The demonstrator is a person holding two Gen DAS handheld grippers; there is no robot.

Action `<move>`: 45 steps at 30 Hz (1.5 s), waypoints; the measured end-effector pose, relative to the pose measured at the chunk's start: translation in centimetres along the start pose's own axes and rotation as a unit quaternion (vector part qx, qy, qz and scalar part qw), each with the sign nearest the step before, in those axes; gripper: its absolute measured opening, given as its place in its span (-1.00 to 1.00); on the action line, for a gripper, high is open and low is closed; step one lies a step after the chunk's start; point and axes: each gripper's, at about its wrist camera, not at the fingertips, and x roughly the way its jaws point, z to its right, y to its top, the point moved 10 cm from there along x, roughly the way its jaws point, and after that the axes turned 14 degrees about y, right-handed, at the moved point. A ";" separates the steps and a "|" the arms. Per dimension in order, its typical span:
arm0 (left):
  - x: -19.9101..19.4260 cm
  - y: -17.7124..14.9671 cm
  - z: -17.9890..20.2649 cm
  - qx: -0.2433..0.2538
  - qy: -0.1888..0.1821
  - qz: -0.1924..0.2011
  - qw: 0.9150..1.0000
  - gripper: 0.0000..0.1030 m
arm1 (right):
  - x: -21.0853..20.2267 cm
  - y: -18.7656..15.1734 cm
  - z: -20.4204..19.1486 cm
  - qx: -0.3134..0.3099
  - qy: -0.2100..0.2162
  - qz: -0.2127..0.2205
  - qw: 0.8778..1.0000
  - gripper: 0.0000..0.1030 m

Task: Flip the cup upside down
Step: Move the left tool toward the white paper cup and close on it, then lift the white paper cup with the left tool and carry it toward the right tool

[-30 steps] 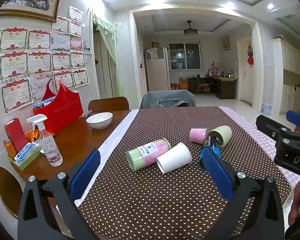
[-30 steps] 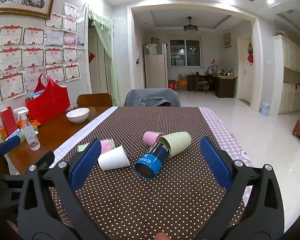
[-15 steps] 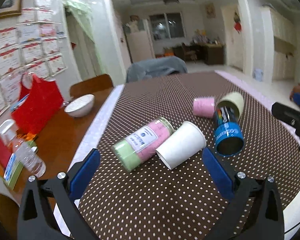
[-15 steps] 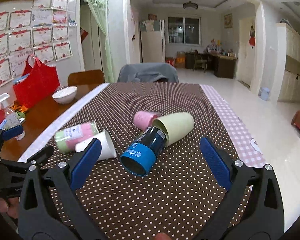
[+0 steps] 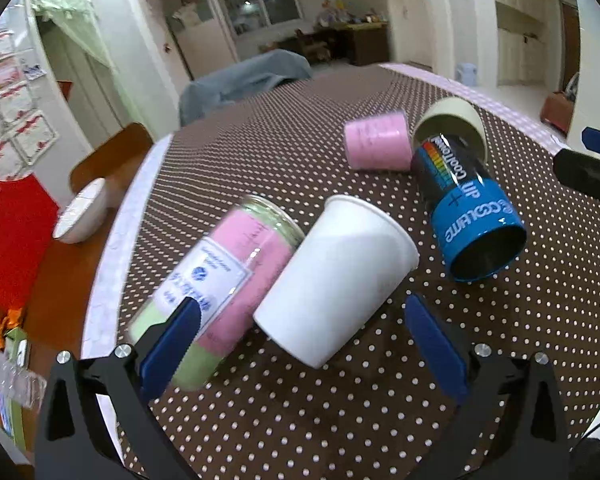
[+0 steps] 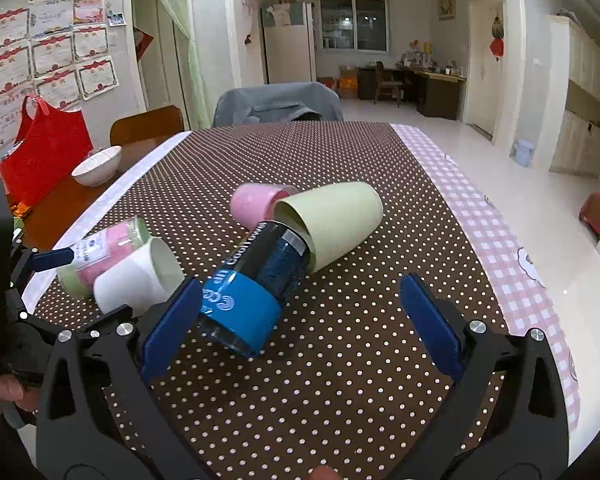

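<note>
Several cups lie on their sides on the dotted brown tablecloth (image 5: 300, 420). A white paper cup (image 5: 336, 280) lies just ahead of my open left gripper (image 5: 300, 344), its base nearest me, beside a pink-and-green jar (image 5: 220, 296). A blue-and-black cup (image 6: 252, 292) lies with its bottom tucked into a pale green cup (image 6: 336, 220); a pink cup (image 6: 256, 204) lies behind them. My open right gripper (image 6: 296, 324) is low over the table, its left finger beside the blue cup's mouth. Neither gripper holds anything.
A white bowl (image 6: 97, 164) and a red bag (image 6: 40, 152) stand on the bare wooden table at the left. A chair draped in grey cloth (image 6: 278, 102) stands at the far end. The checked table edge (image 6: 512, 264) runs along the right.
Both grippers have moved forward and down toward the cups. The left one now frames the white paper cup; the right one has closed in on the blue cup. The cups have not moved.
</note>
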 end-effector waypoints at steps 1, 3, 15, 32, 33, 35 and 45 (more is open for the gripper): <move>0.4 0.0 0.2 0.004 -0.008 -0.005 1.000 0.93 | 0.3 -0.1 0.3 0.003 -0.001 -0.002 1.000 0.89; 1.1 -0.1 0.5 0.017 -0.023 -0.010 1.000 0.93 | 0.6 -0.2 0.6 0.009 -0.002 -0.006 1.000 0.89; 4.3 -0.2 2.1 0.095 -0.060 -0.033 0.993 0.93 | 2.4 -0.8 2.3 0.032 -0.010 -0.020 0.999 0.89; 4.2 -0.1 1.4 0.063 -0.046 -0.029 0.997 0.19 | 0.0 -1.8 2.2 0.036 -0.012 -0.005 0.999 0.89; 4.0 0.0 1.4 0.058 -0.046 -0.028 0.997 0.19 | -0.3 -1.8 2.2 0.036 -0.012 -0.003 0.999 0.89; 3.3 0.0 1.1 0.048 -0.042 -0.023 0.998 0.19 | -0.7 -1.9 2.2 0.035 -0.012 0.000 0.999 0.89; -2.7 -0.2 1.6 0.031 -0.040 0.013 0.999 0.19 | -3.7 -2.1 1.9 0.030 -0.008 0.023 0.999 0.89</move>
